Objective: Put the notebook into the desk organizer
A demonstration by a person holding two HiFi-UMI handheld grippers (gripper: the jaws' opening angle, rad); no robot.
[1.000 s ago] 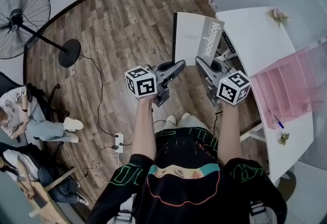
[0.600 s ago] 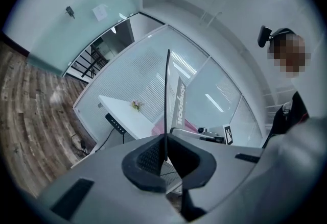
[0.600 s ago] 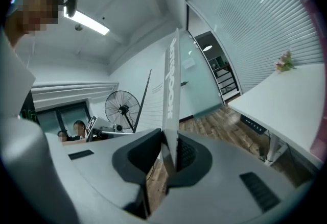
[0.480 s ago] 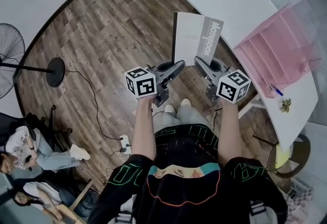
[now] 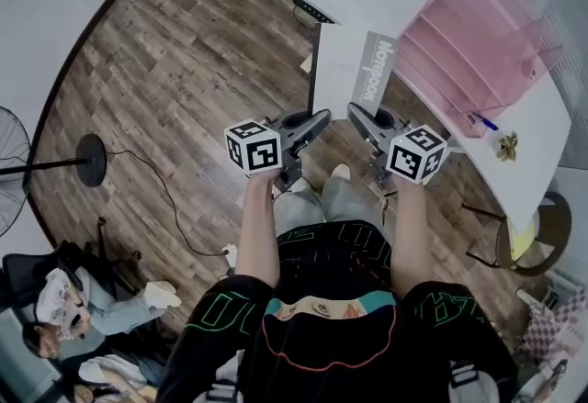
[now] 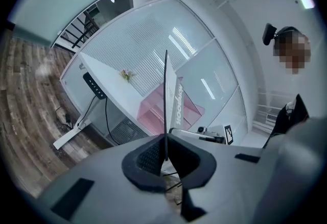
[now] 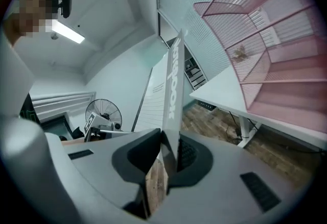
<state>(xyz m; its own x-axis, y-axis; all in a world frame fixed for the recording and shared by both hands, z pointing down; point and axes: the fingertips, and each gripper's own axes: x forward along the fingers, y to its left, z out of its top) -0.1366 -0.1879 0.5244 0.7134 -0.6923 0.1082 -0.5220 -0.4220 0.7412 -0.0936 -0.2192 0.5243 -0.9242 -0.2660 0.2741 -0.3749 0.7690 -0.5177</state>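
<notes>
The notebook (image 5: 354,71) stands upright in mid-air, near the pink desk organizer (image 5: 469,52) and not yet in it, pinched along its bottom edge, probably so it can slot in edgewise. The left gripper (image 5: 319,119) is clamped on it. The right gripper (image 5: 356,114) has its jaws opening, with the notebook between them.

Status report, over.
Left gripper shut on notebook. Right gripper jaws opening, notebook between them. Notebook aloft, short of pink desk organizer. No obstruction seen.
</notes>
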